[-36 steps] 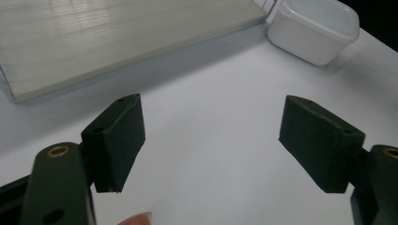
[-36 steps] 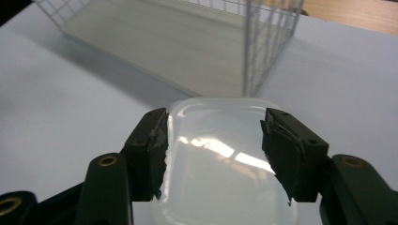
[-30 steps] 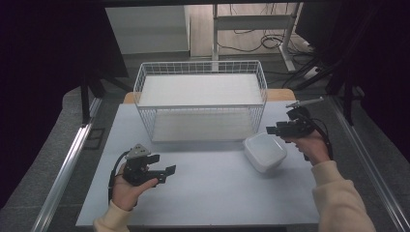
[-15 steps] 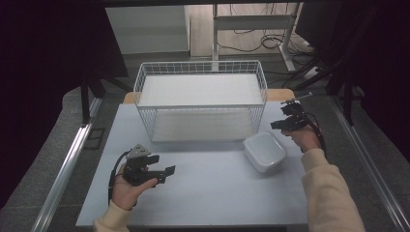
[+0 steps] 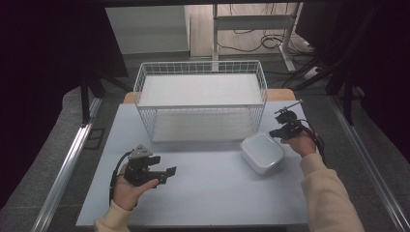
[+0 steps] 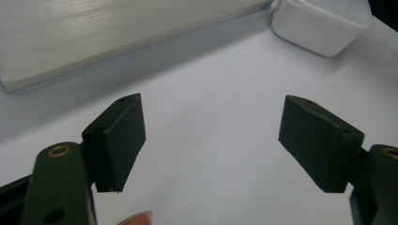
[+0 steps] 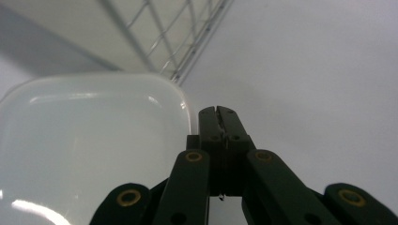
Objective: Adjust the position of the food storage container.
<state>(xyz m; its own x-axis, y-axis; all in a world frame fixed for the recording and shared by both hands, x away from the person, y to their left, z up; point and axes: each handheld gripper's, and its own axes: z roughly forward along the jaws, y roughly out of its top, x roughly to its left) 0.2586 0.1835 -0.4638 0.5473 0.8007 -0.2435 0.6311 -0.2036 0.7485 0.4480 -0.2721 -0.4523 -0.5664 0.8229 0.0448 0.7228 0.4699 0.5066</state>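
The right gripper (image 5: pixel 274 133) was held low at the white lidded container's (image 5: pixel 261 152) far-right edge, its jaws just closed together, empty. The container sat before the wire basket (image 5: pixel 200 99). The left gripper (image 5: pixel 167 175) rested level, jaws apart.

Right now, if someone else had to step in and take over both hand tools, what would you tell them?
Left gripper: open, nothing between its jaws, hovering over the near left of the table.
Right gripper: jaws have just closed, shut on nothing, tips right beside the white lidded container; whether they touch its rim is unclear.
Things: the container sits on the table just in front of the wire basket, towards the right corner. The basket looks empty.
Done: nothing is gripped or lifted.
Left: probably moving the container, perhaps into the basket.
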